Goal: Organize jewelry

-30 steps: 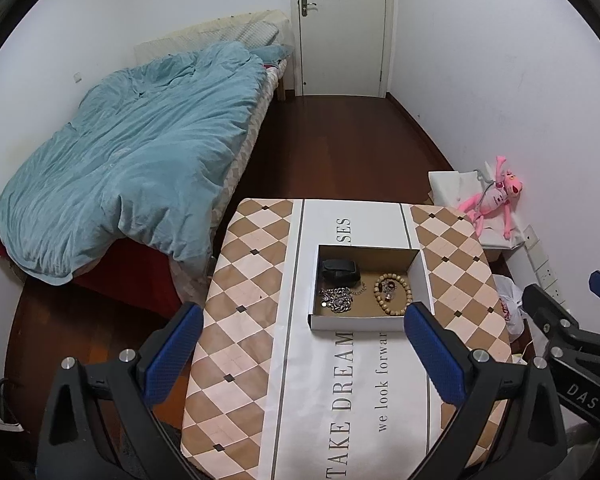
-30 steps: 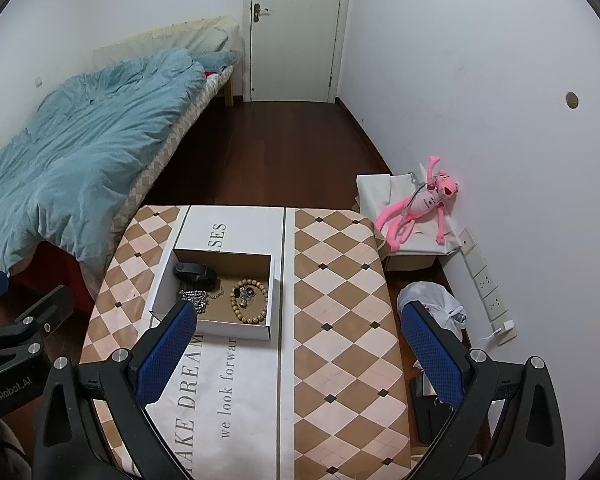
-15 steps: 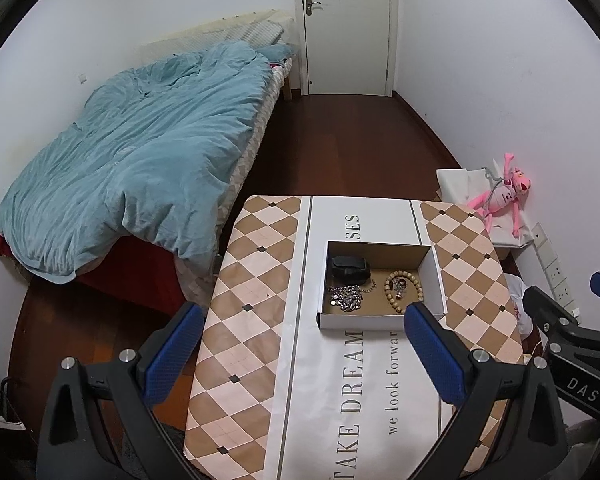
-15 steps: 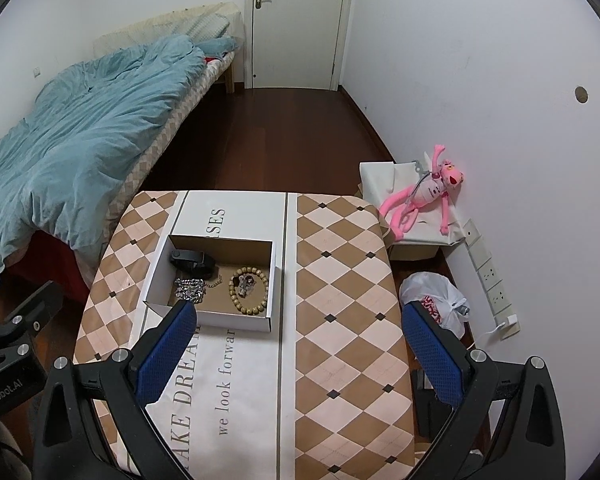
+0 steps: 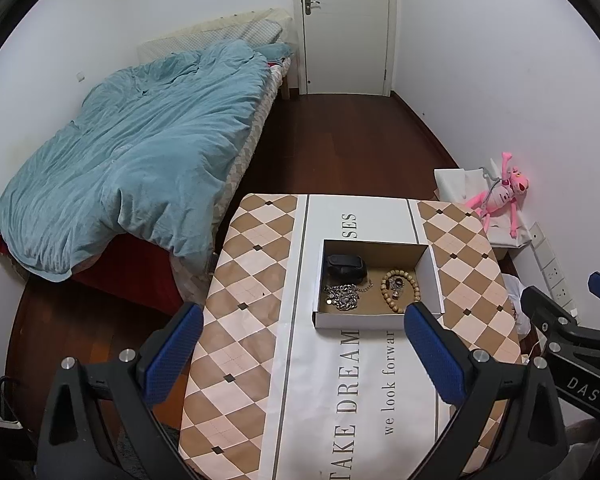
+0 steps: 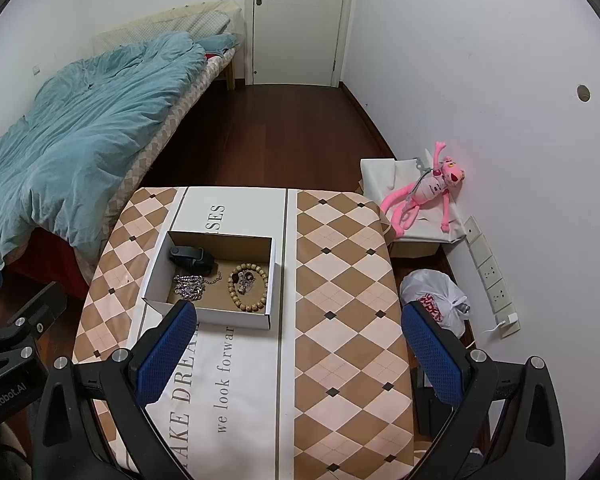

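Note:
An open white cardboard box [image 5: 358, 320] [image 6: 236, 316] stands on the checkered tablecloth [image 5: 252, 280] [image 6: 340, 280]. Inside lie a black watch [image 5: 345, 267] [image 6: 192, 258], a silver chain [image 5: 342, 297] [image 6: 189, 286] and a wooden bead bracelet [image 5: 400, 290] [image 6: 249, 287] with a small silver piece in its ring. My left gripper [image 5: 300, 344] is open and empty, held above the table's near side, short of the box. My right gripper [image 6: 296, 344] is open and empty, above the table to the right of the box.
A bed with a teal duvet [image 5: 132, 160] lies left of the table. A pink plush toy [image 6: 428, 192] rests on a white box by the right wall. A plastic bag [image 6: 436, 300] sits on the floor below wall sockets [image 6: 492, 276]. A closed door [image 5: 344, 28] is at the far end.
Both grippers have drifted slightly so the box and table sit a little lower and to the right in both views. Both stay open and empty. The jewelry has not moved.

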`<state>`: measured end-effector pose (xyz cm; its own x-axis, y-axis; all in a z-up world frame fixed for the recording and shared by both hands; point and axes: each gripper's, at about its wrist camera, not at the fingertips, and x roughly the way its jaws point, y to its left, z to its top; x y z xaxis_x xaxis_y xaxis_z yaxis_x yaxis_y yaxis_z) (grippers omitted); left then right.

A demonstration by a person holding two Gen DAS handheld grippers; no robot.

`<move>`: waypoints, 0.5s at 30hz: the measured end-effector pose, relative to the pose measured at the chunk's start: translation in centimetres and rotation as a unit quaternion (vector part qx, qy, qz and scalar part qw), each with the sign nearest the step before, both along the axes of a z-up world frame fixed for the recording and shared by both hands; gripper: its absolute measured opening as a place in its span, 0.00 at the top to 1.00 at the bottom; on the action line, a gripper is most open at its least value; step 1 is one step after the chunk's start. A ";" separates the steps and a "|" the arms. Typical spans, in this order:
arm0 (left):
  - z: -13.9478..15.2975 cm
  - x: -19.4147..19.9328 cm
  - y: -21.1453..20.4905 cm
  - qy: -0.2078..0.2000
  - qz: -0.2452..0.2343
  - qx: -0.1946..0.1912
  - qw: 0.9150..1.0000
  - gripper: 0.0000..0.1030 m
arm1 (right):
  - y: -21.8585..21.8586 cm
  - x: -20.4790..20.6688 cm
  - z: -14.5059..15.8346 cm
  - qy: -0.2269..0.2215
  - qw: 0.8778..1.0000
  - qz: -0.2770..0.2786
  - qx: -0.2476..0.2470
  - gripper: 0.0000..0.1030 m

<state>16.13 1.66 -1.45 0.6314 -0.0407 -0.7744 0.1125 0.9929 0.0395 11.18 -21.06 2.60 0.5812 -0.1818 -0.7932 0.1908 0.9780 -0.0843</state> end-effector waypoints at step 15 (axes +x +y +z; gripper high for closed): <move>-0.1 0.0 0.0 -0.002 0.000 0.000 1.000 0.00 | 0.0 0.0 0.0 0.001 1.000 0.001 -0.001 0.00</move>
<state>16.16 1.65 -1.52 0.6340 -0.0394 -0.7723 0.1114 0.9929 0.0408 11.22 -21.02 2.62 0.5804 -0.1824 -0.7937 0.1897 0.9781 -0.0860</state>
